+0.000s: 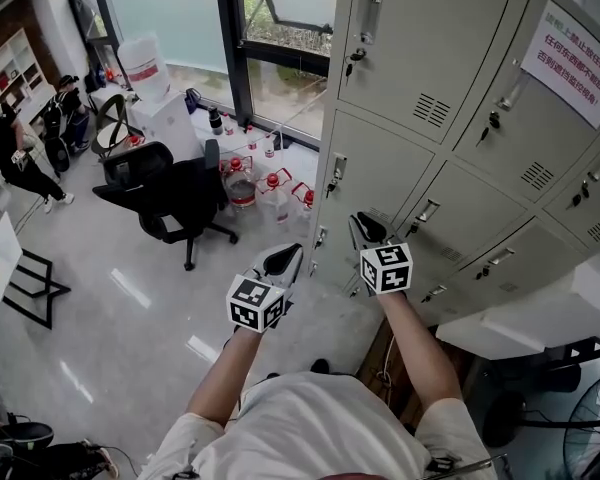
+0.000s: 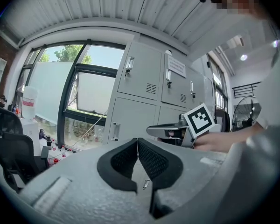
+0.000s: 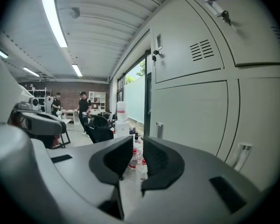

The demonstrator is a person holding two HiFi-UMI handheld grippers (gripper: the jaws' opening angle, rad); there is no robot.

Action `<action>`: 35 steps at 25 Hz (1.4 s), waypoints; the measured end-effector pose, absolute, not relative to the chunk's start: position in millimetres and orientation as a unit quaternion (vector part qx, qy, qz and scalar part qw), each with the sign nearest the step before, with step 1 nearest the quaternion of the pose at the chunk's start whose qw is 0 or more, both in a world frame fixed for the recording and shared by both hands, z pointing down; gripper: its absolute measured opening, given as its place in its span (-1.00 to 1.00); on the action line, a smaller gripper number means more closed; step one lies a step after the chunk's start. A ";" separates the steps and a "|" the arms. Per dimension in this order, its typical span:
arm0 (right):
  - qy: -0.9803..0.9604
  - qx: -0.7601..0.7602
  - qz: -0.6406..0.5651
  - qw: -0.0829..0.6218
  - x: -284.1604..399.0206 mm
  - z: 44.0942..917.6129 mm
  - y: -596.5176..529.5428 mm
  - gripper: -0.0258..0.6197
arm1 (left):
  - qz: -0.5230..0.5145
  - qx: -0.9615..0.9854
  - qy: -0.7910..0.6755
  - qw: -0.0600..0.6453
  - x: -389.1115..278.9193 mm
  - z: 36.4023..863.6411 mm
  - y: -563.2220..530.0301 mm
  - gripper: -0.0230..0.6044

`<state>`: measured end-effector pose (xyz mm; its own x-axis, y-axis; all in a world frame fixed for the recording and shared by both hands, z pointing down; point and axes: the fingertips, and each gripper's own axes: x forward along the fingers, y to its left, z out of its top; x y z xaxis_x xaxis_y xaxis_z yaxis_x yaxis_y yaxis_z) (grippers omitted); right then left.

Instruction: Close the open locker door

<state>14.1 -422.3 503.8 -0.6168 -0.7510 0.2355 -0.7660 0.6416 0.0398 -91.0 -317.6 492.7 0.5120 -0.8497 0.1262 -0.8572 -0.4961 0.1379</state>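
The locker door nearest the tongs is in the left column of a grey bank of lockers, second from the top. It lies flush with its frame, as does every other door in view. It stands upright with its long axis vertical and faces the room. Its handle runs along the edge toward the window.

The right tongs are just in front of the bank and point at it. The right gripper view shows its pads a narrow gap apart with nothing between them, and the same door fills the wall beside them. The left tongs are near the right ones but further from the lockers. The left gripper view shows their pads meeting at the tips and holding nothing.

Only the head view shows a notice with green and red print on an upper door. It also shows a black office chair and red-capped bottles on the floor by the window. The left gripper view alone shows the right tongs side-on before the door. The right gripper view alone shows ceiling strip lights and two people standing far down the room.
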 end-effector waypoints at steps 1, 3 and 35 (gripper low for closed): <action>-0.899 0.421 0.032 0.114 13.7 502.3 -416.8 -0.72 | 0.019 0.866 -0.491 0.091 -90.8 490.9 -315.0 -0.87; -0.901 0.418 0.032 0.111 13.3 499.8 -405.7 -0.72 | 0.016 0.868 -0.488 0.089 -90.8 487.2 -309.7 -0.87; -0.904 0.422 0.013 0.071 47.5 484.4 -306.2 -0.91 | -0.004 0.873 -0.481 0.074 -104.8 476.6 -260.3 -0.88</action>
<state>47.5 -306.2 484.4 -0.6330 -0.7616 0.1390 -0.7652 0.6428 0.0371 -104.8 -260.3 476.6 0.5364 -0.8415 0.0649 -0.8403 -0.5254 0.1333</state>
